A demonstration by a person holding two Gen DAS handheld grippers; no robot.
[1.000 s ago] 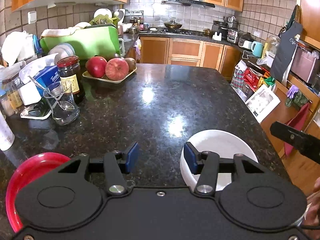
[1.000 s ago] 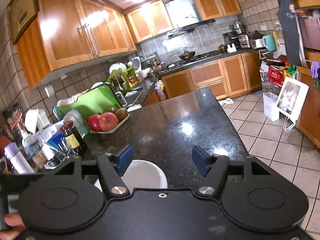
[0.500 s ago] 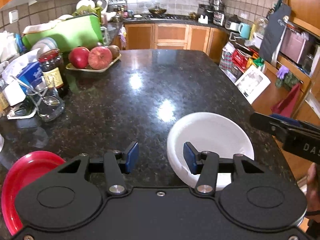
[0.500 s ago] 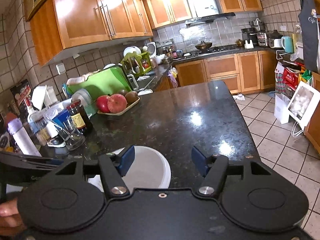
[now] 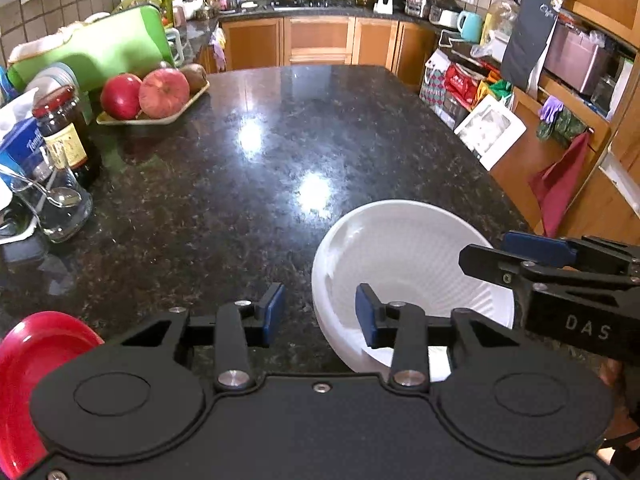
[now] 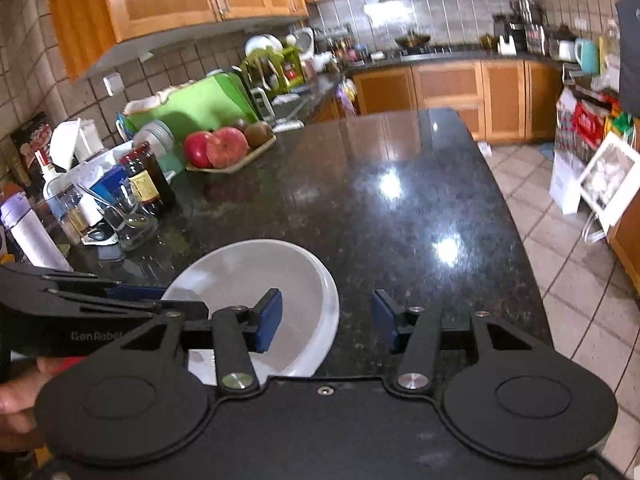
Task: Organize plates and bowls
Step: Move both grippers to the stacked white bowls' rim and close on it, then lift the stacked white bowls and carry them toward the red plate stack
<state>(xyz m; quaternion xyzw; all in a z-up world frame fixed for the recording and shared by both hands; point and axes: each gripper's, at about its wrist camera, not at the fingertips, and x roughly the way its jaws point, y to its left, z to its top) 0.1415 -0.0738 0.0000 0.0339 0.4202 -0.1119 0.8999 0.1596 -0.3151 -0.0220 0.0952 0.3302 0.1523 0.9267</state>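
Observation:
A white ribbed bowl (image 5: pixel 412 264) stands on the dark granite counter (image 5: pixel 256 184). My left gripper (image 5: pixel 320 314) straddles its left rim, one blue pad outside and one inside; the jaws are closing, with gaps still showing on both sides of the rim. My right gripper (image 6: pixel 326 318) straddles the opposite rim of the bowl (image 6: pixel 256 288) the same way, also closing and not pressing on it. Each gripper shows in the other's view: the right gripper (image 5: pixel 484 252) and the left gripper (image 6: pixel 160 298). A red plate (image 5: pixel 24 360) lies at the lower left, partly hidden by the left gripper's body.
Along the counter's left side stand a glass with a spoon (image 5: pixel 60 212), a dark jar (image 5: pixel 66 140), a tissue box (image 5: pixel 24 148) and a tray of apples (image 5: pixel 152 100). A green board (image 5: pixel 100 48) leans behind. The counter's edge and tiled floor (image 6: pixel 560 240) lie to the right.
Both grippers have tilted down and come closer to the white bowl. Their jaws have narrowed around its opposite rims. The bowl itself has not moved.

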